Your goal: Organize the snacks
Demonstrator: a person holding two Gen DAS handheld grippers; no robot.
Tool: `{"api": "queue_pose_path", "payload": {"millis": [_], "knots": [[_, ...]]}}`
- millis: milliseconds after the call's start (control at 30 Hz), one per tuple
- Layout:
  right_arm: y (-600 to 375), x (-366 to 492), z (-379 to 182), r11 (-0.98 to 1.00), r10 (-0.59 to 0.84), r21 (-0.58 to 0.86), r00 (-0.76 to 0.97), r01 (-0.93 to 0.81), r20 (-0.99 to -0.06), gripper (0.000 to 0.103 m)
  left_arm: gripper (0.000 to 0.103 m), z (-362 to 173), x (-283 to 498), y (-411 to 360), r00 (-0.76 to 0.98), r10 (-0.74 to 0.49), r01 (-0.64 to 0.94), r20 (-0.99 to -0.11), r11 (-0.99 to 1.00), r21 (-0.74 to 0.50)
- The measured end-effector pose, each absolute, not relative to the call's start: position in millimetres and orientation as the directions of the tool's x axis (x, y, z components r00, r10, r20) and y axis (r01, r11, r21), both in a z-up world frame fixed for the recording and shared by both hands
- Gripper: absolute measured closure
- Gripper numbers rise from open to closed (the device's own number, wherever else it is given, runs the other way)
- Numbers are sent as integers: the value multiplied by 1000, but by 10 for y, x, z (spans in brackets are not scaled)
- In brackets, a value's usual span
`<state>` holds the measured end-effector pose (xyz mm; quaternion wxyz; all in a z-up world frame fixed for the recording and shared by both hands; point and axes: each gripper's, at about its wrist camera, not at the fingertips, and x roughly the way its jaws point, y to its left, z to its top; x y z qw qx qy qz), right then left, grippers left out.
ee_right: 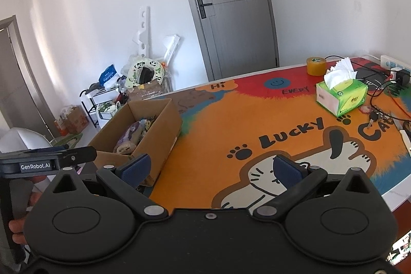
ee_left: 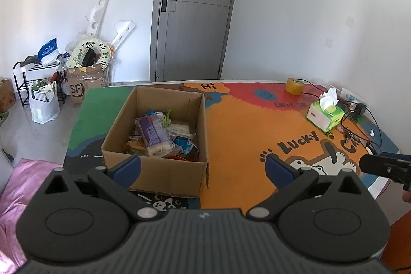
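An open cardboard box (ee_left: 159, 171) stands on the left part of the colourful table mat (ee_left: 244, 132). It holds several wrapped snacks (ee_left: 159, 135), a purple pack on top. My left gripper (ee_left: 203, 166) is open and empty, held above the table's near edge, its left finger over the box's front wall. In the right wrist view the box (ee_right: 159, 130) is at the left with the snacks (ee_right: 133, 138) inside. My right gripper (ee_right: 210, 168) is open and empty over the cat picture on the mat (ee_right: 231, 125). Each gripper shows at the edge of the other's view.
A green tissue box (ee_left: 325, 114) (ee_right: 341, 96), a roll of tape (ee_left: 294, 86) (ee_right: 316, 66), cables, keys (ee_right: 377, 117) and a power strip lie at the table's right side. A shoe rack (ee_left: 38, 84), bags and boxes stand on the floor by a grey door (ee_left: 195, 12).
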<state>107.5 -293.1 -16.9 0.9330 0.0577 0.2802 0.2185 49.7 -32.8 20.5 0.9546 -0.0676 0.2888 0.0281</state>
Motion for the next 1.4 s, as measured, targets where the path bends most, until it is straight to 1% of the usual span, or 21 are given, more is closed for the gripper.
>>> {"api": "queue_pose_path", "payload": {"millis": [367, 567, 1400], "knots": [[-2887, 1058, -206, 894, 447, 220, 735, -391, -510, 0, 1, 163, 488, -332, 827, 7, -85, -562, 990, -113], [-2878, 1040, -197, 892, 450, 220, 741, -394, -498, 0, 1, 157, 490, -335, 826, 6, -85, -564, 990, -114], [-2894, 1088, -232, 893, 448, 226, 735, -388, -509, 0, 1, 146, 473, -298, 826, 0, -80, -563, 990, -116]]}}
